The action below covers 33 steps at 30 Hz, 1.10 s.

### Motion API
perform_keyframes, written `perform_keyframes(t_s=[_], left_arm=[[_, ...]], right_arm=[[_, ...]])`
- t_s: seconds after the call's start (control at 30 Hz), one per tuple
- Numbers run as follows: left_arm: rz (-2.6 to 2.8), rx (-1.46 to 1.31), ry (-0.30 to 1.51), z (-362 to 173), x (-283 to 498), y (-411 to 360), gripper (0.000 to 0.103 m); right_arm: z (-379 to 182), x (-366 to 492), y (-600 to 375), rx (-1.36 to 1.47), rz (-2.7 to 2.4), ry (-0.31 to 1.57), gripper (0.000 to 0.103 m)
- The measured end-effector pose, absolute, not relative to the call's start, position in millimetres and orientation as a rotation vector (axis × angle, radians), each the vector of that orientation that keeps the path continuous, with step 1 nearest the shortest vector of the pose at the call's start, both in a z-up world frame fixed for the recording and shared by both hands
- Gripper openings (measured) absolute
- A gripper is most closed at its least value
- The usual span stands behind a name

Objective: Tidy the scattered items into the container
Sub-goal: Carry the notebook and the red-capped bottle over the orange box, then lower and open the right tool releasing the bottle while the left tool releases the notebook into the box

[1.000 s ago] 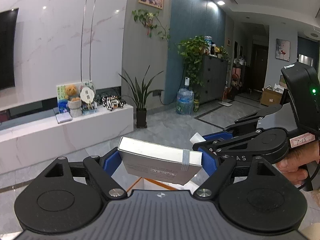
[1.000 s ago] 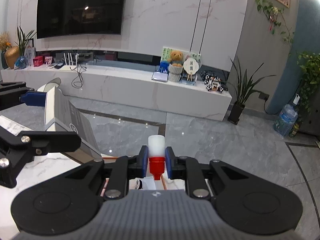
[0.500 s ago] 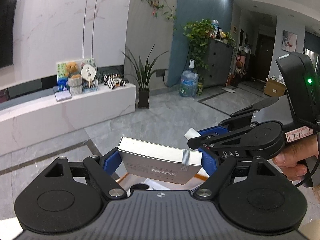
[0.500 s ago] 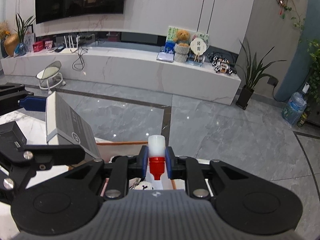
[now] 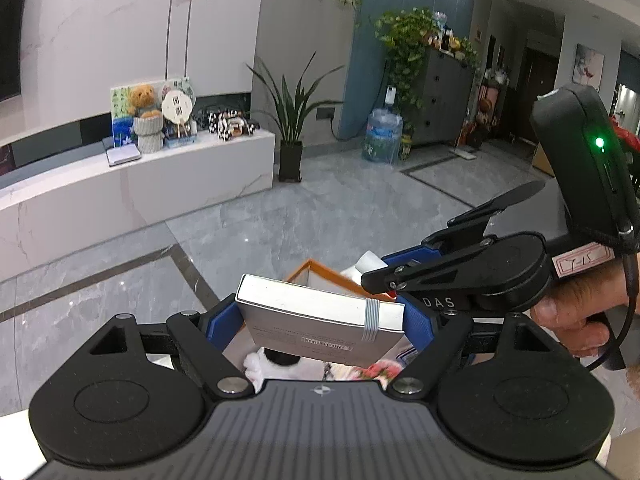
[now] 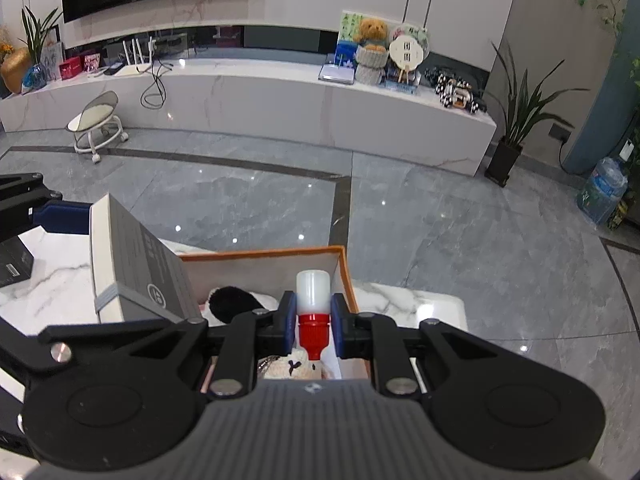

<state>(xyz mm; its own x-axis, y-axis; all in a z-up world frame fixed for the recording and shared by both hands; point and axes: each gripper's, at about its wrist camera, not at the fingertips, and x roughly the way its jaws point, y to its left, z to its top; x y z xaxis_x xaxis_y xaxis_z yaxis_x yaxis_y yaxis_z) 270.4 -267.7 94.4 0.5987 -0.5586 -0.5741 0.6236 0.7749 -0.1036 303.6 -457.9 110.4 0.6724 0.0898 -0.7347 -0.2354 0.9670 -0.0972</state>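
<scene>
Two grippers, both loaded, hovering over the box, so this looks like the drop-off step.

Left wrist view: left gripper is clamped on one grey notebook with an elastic band near its right end, blue pads pressed on both short ends. It hangs at center over the orange-rimmed container, whose far corner peeks out at 12 o'clock of the notebook. One black-and-white plush shows under it. The right gripper sits at 3 o'clock, with one white bottle tip poking out.

Right wrist view: right gripper is pinched narrow around one small bottle, white body up, red cap pointing down, right above the container's right wall. The notebook is at 9 o'clock, tilted over the box's left edge. The plush is already inside, plus some smaller stuff I can't make out. One dark box sits on the marble table at far 9 o'clock.

My guess for next: lower both a touch, nudge the bottle left so it clears the wall, then let go. The notebook may need flattening so it doesn't wedge on the rim.
</scene>
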Motion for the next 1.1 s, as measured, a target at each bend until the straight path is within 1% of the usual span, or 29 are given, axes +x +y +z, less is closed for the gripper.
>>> perform_keyframes(t_s=[0.6,0.83,0.93,0.97,1.1], left_arm=[[-0.634,0.157,0.752,40.8,295.9,-262.9,0.096],[-0.626,0.173,0.754,38.1,296.9,-262.6,0.096],[-0.621,0.175,0.759,38.4,298.1,-262.5,0.097],[-0.621,0.18,0.763,38.3,298.3,-262.7,0.097],[-0.617,0.19,0.771,36.0,296.6,-262.9,0.097]], right_arm=[[51.2,338.5,-437.7,-0.205,0.218,0.922,0.02],[38.3,343.7,-436.0,-0.208,0.218,0.95,0.02],[37.6,344.4,-436.4,-0.206,0.212,0.955,0.022],[38.1,344.2,-435.6,-0.207,0.21,0.955,0.029],[39.8,342.9,-435.5,-0.204,0.205,0.949,0.03]])
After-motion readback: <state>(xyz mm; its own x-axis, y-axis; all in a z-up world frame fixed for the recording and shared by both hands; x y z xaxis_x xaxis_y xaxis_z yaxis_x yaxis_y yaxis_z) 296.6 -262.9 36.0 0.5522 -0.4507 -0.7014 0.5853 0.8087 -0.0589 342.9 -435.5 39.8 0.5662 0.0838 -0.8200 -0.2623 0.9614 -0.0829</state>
